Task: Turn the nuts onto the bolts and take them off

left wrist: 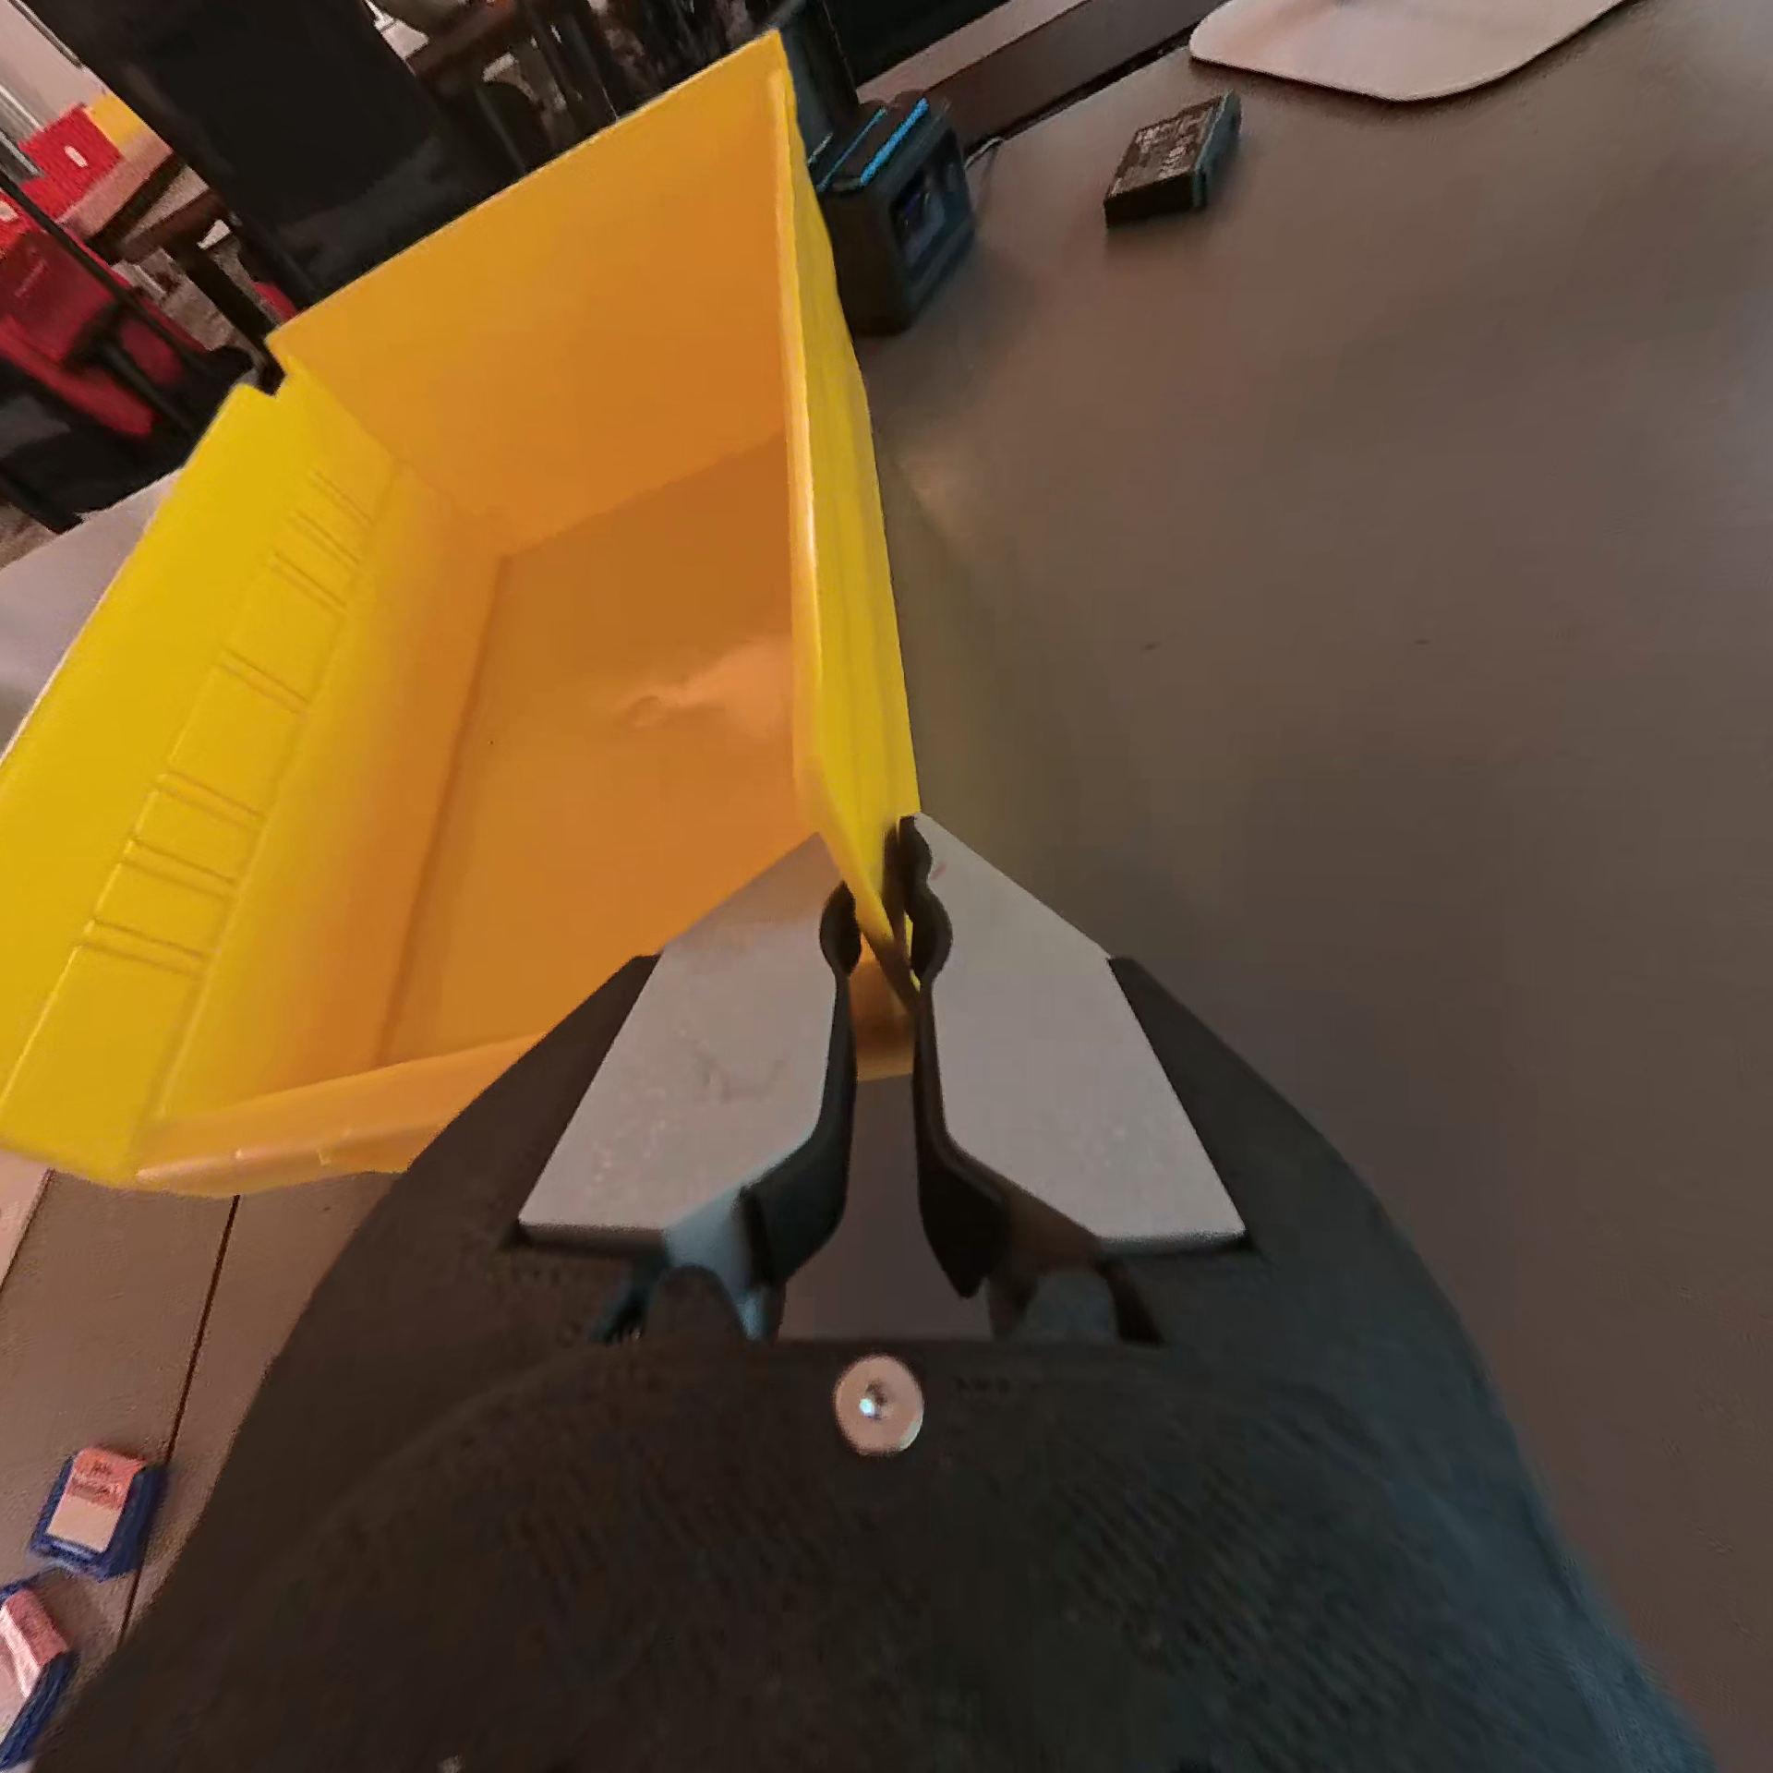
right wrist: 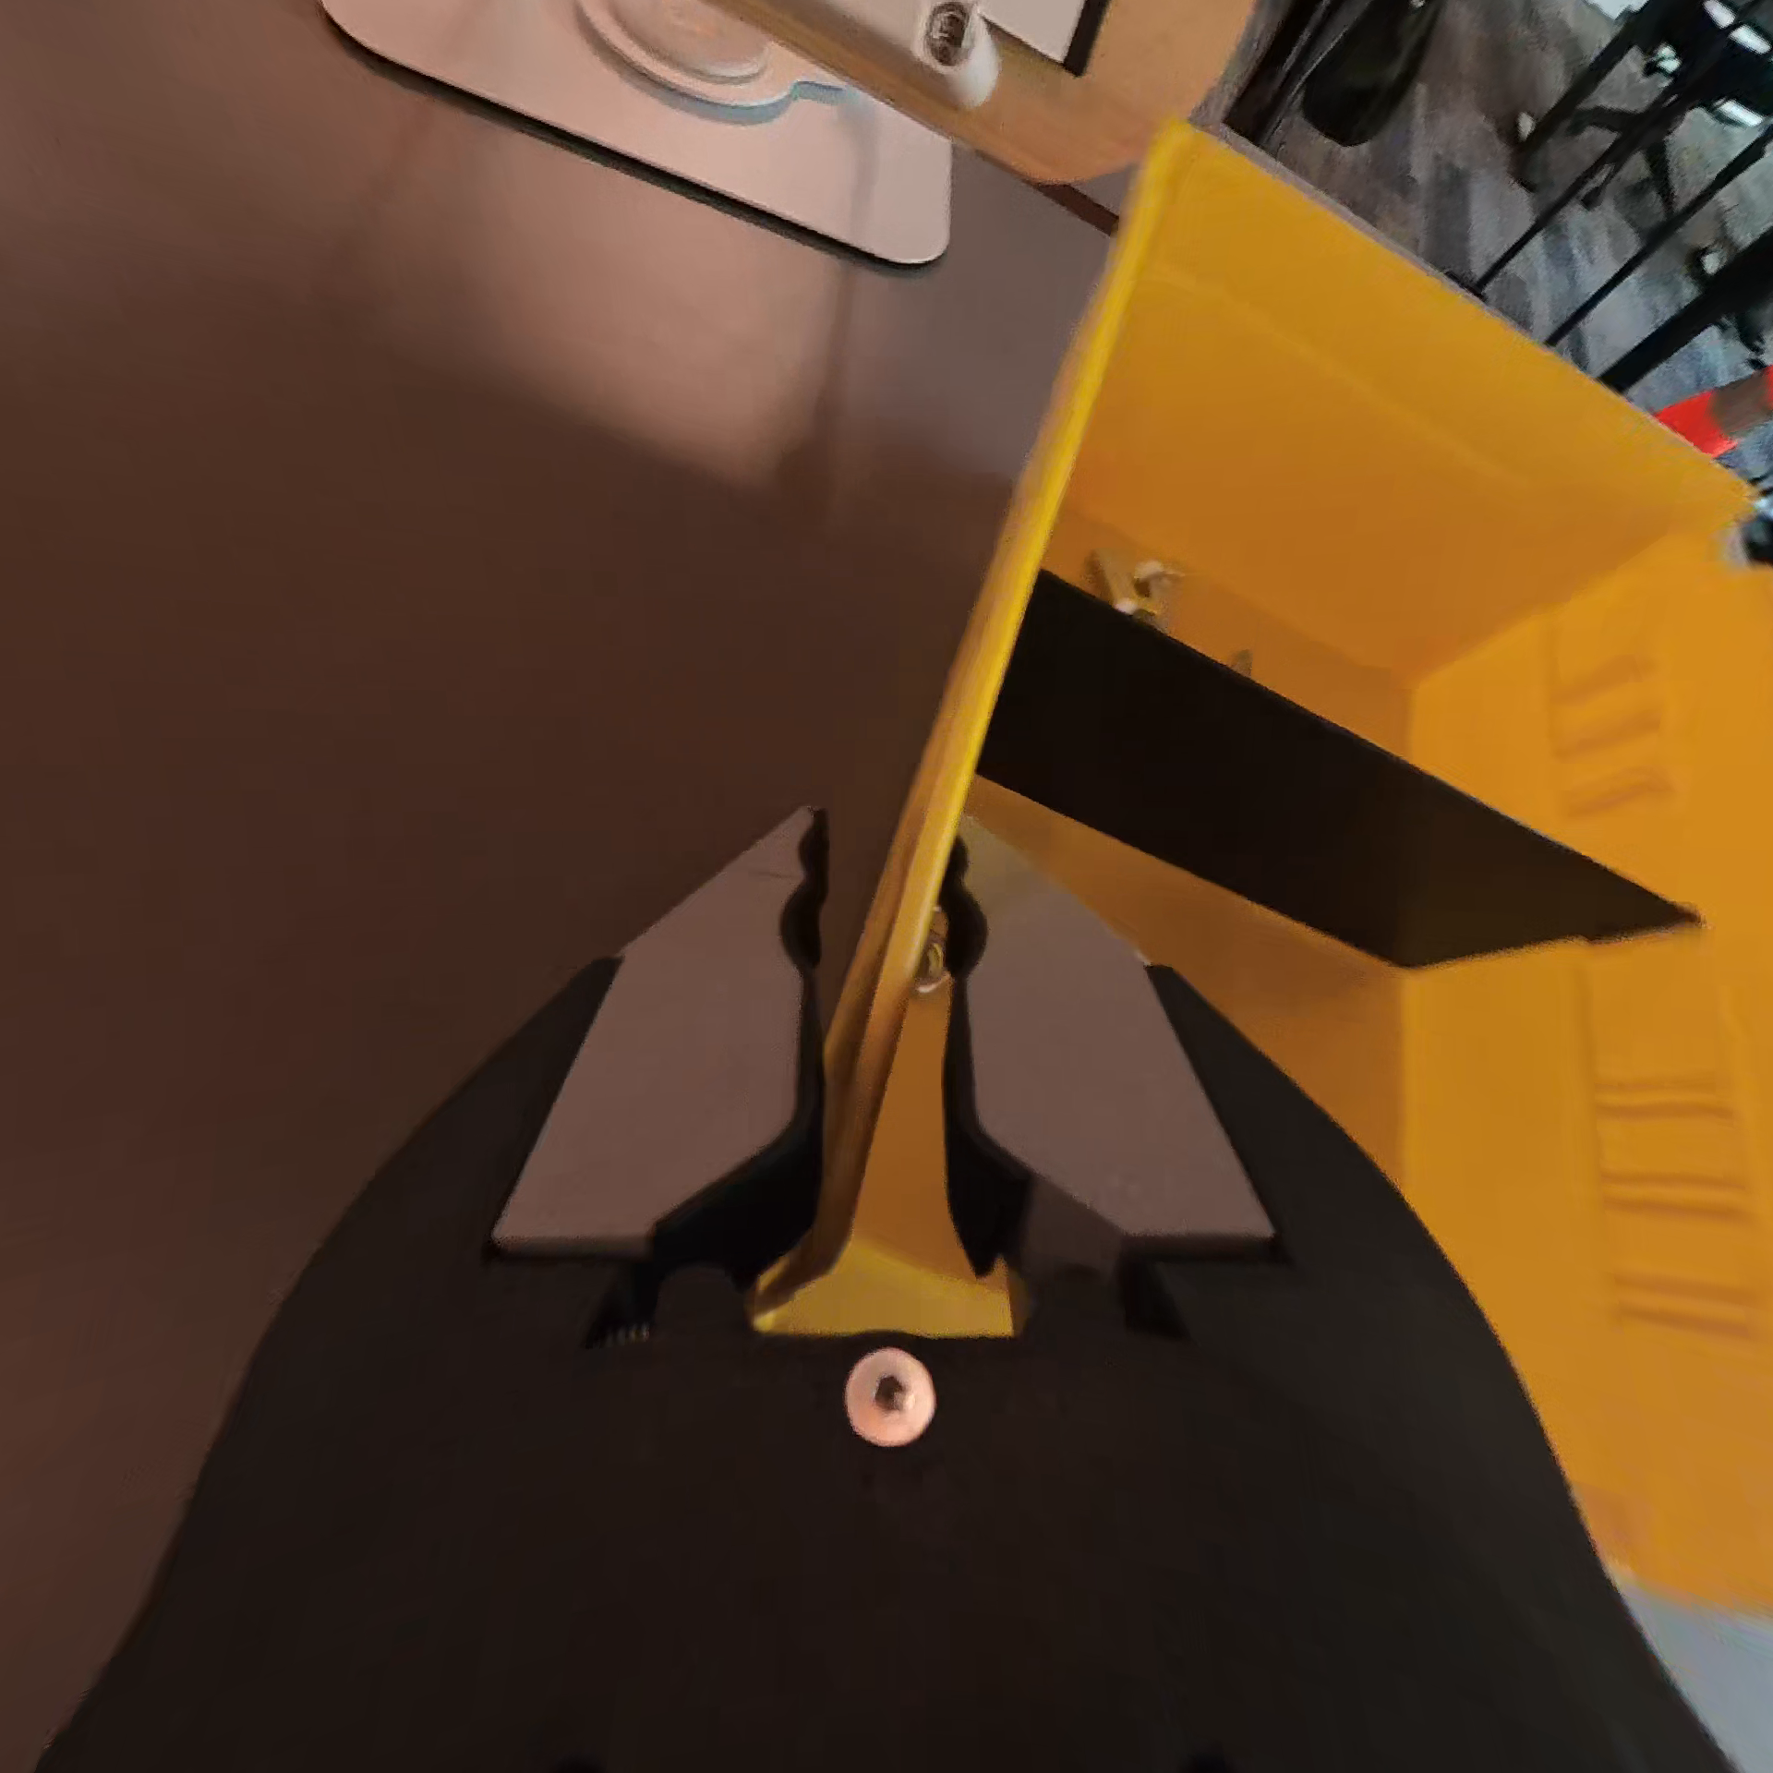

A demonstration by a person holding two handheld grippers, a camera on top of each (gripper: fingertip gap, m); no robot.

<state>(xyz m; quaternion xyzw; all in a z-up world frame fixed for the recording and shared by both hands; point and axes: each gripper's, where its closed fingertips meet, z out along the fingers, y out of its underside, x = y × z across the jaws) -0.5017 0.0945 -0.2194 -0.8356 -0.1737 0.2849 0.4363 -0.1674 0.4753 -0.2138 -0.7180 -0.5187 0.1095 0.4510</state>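
In the left wrist view, my left gripper (left wrist: 881,921) is shut on the right wall of a yellow bin (left wrist: 576,576), near its front corner. I see nothing inside this bin. In the right wrist view, my right gripper (right wrist: 883,911) straddles the left wall of a yellow bin (right wrist: 1036,672) that has a black divider (right wrist: 1295,806). The wall runs down between the fingers to the gripper's base. It leans on the right finger (right wrist: 964,921), with a gap at the left fingertip (right wrist: 806,902). Small metal pieces (right wrist: 1132,585) lie behind the divider. One metal piece (right wrist: 935,959) shows by the right finger.
A dark table (left wrist: 1343,672) holds a black box with blue trim (left wrist: 897,221), a flat black pack (left wrist: 1170,158) and a pale stand base (left wrist: 1391,38), which also shows in the right wrist view (right wrist: 672,125). Blue-edged cards (left wrist: 91,1516) lie at lower left. The gap from one gripper's tips to the other's is roughly 50 cm.
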